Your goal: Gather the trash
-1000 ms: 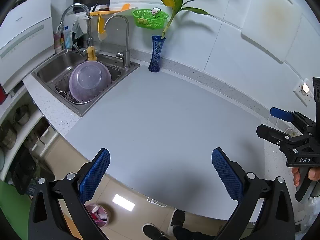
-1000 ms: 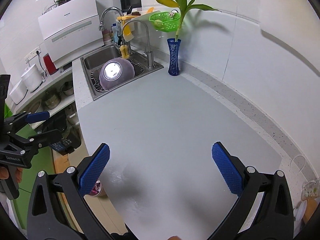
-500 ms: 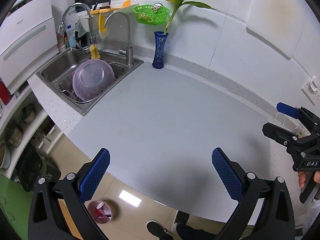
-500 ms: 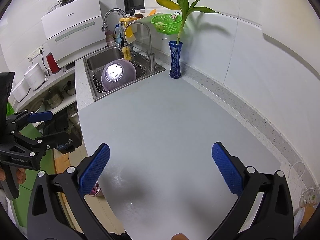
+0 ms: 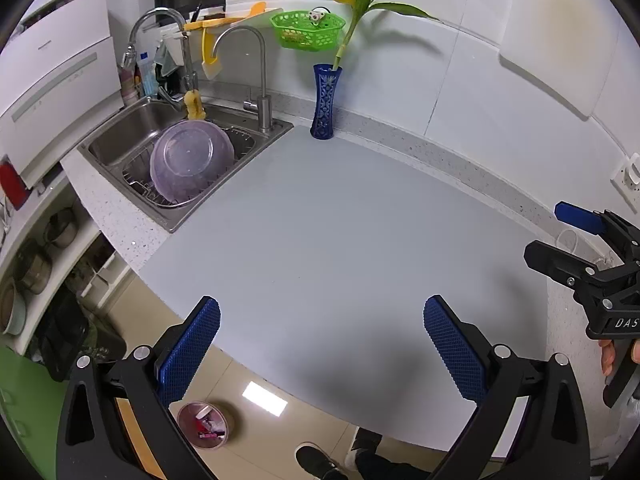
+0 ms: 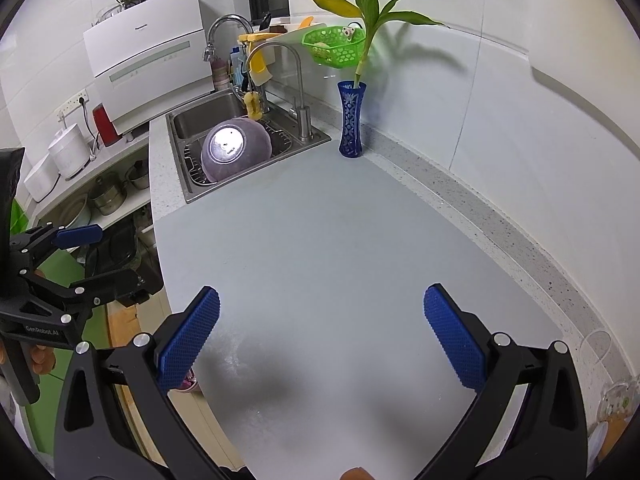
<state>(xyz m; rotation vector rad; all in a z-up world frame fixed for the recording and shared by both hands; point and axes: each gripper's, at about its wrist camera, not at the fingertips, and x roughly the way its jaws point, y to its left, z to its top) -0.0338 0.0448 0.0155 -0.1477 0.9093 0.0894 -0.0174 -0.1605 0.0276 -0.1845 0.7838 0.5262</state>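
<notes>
My left gripper [image 5: 320,344] is open and empty above the front edge of the grey countertop [image 5: 340,232]. My right gripper [image 6: 320,344] is open and empty above the same countertop [image 6: 340,240]. Each gripper shows in the other's view: the right one [image 5: 560,236] at the right edge, the left one [image 6: 88,256] at the left edge beyond the counter. A small pink bin [image 5: 203,425] with scraps inside stands on the floor below the counter edge; part of it shows in the right wrist view [image 6: 188,382]. I see no trash on the countertop.
A steel sink [image 5: 132,136] with an upturned purple bowl [image 5: 191,160] sits at the far left. A blue vase [image 5: 326,106] with a plant stands by the wall. A green basket [image 5: 307,30] hangs above. Shelves with pots [image 6: 108,196] lie left of the counter.
Both views have shifted slightly: the left gripper has drifted back and right over the counter edge, and the floor bin has come further into view. Both grippers stay open.
</notes>
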